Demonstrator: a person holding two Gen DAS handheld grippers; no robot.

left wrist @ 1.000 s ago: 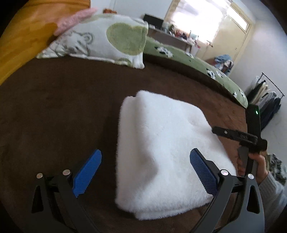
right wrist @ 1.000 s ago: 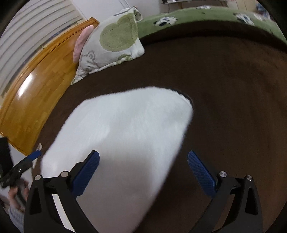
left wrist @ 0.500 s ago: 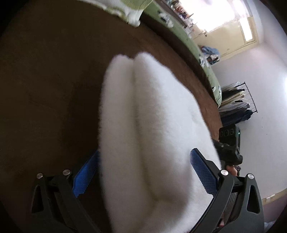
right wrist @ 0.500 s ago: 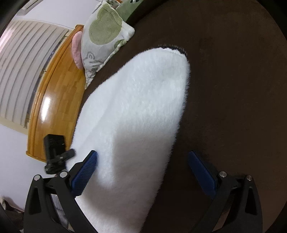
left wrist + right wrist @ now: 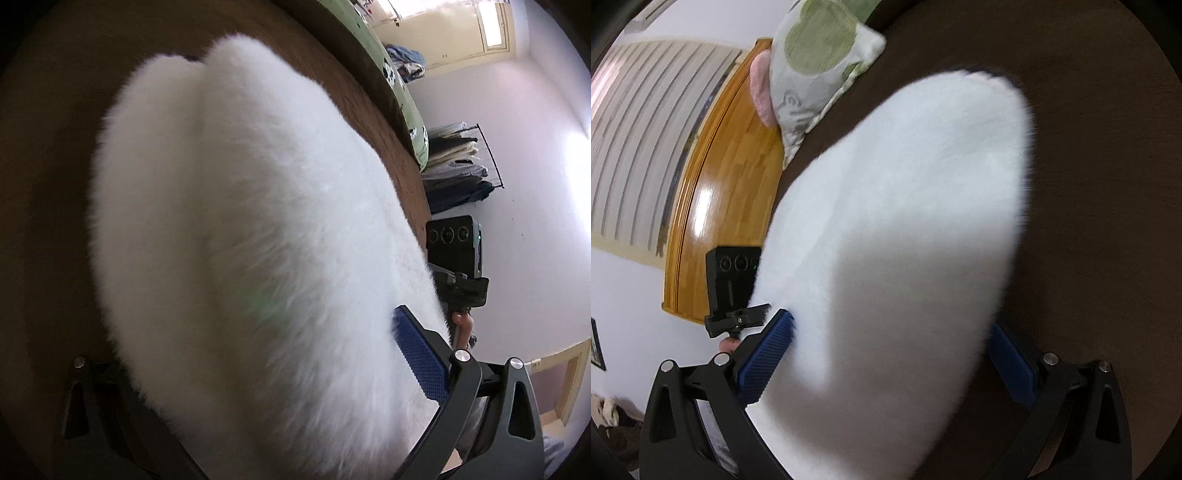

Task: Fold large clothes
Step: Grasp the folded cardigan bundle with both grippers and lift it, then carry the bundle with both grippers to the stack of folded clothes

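Note:
A folded white fluffy garment (image 5: 240, 229) lies on the brown bed cover (image 5: 44, 192); it also fills the right wrist view (image 5: 905, 251). My left gripper (image 5: 258, 354) is open with its jaws spread wide around the near end of the bundle; the right blue pad (image 5: 419, 350) shows, the left pad is hidden under the fleece. My right gripper (image 5: 886, 350) is open around the opposite end, one blue pad (image 5: 764, 354) on its left side and one (image 5: 1010, 360) low on its right. Each gripper shows in the other's view.
A green-and-white pillow (image 5: 816, 62) and a pink cushion (image 5: 761, 92) lean on the wooden headboard (image 5: 727, 177). A green patterned blanket (image 5: 399, 85) runs along the bed's far edge. A clothes rack (image 5: 458, 166) stands by the wall.
Both grippers have tilted and pushed in onto the folded garment from opposite ends. Their open jaws now straddle the bundle, which fills most of each view.

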